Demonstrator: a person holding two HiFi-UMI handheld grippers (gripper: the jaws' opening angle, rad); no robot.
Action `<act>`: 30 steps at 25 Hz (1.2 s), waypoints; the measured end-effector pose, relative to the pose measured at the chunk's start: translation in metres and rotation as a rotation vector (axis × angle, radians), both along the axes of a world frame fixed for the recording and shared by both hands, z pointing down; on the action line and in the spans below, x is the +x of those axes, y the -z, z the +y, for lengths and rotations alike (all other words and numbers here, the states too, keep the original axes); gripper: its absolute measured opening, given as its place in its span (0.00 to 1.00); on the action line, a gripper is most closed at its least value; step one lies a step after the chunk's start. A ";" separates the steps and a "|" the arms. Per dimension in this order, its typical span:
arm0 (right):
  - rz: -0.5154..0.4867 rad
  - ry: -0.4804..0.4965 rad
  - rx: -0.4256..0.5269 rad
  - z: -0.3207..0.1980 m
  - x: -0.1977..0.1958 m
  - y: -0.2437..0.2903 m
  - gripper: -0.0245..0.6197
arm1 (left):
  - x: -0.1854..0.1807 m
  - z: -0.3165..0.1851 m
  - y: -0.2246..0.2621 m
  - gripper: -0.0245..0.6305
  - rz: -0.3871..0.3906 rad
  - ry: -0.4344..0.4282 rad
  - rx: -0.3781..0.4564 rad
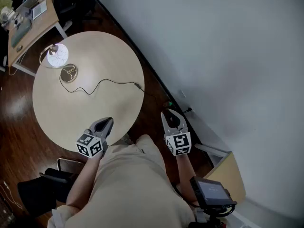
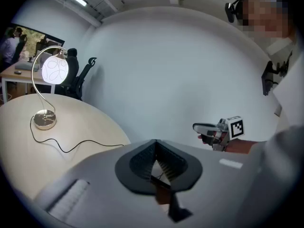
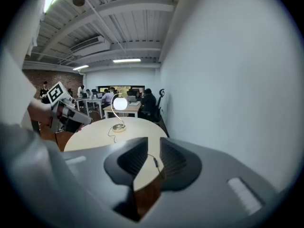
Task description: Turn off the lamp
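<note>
Table lamp (image 1: 59, 61), lit, at far side of round pale table (image 1: 95, 118): patterned globe shade (image 1: 57, 55), probably fragile glass; thin curved metal stem (image 2: 33, 80); round shiny base (image 1: 69, 73). Likely light, tippy; best worked at inline switch (image 1: 137, 85) on limp black cord (image 1: 102, 82). Left gripper (image 1: 105, 124) tips together, right gripper (image 1: 170, 118) narrowly parted, both empty.

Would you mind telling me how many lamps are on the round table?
1. The lamp stands lit near the table's far edge, at the left in the head view; its cord trails across to the right edge. None seems hidden.
</note>
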State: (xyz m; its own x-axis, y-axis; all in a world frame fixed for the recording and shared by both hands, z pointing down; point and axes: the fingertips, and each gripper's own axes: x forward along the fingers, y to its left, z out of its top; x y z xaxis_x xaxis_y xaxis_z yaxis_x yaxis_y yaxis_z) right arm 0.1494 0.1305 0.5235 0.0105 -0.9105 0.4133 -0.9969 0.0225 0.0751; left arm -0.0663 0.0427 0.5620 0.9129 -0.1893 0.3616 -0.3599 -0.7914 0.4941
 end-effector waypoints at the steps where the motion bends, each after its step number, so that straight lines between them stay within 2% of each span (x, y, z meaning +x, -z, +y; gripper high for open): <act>1: -0.004 0.008 -0.006 -0.004 0.000 -0.002 0.15 | -0.002 -0.002 0.005 0.04 0.008 0.004 0.009; 5: -0.002 0.032 -0.033 -0.029 0.004 -0.010 0.15 | -0.009 -0.014 0.015 0.04 0.015 0.035 0.038; 8: -0.001 0.054 -0.036 -0.053 0.010 -0.011 0.15 | -0.014 -0.024 0.014 0.04 0.012 0.070 0.024; 13: -0.017 0.130 -0.079 -0.091 0.020 -0.035 0.15 | -0.013 -0.039 0.004 0.04 -0.050 0.155 0.023; 18: 0.005 0.226 -0.175 -0.128 0.040 -0.072 0.15 | 0.009 -0.064 0.004 0.04 -0.100 0.227 0.008; 24: 0.016 0.354 -0.270 -0.158 0.060 -0.114 0.14 | 0.043 -0.088 0.016 0.04 -0.184 0.267 0.065; 30: -0.024 0.470 -0.338 -0.180 0.070 -0.156 0.12 | 0.063 -0.096 0.006 0.04 -0.251 0.369 0.049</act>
State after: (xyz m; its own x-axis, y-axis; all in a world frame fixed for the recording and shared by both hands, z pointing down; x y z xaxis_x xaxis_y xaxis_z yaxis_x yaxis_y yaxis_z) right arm 0.2197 -0.0497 0.6796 -0.3756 -0.6329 0.6770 -0.8756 0.4817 -0.0355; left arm -0.0035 -0.0535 0.5558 0.6662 -0.5077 0.5463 -0.7263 -0.6079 0.3207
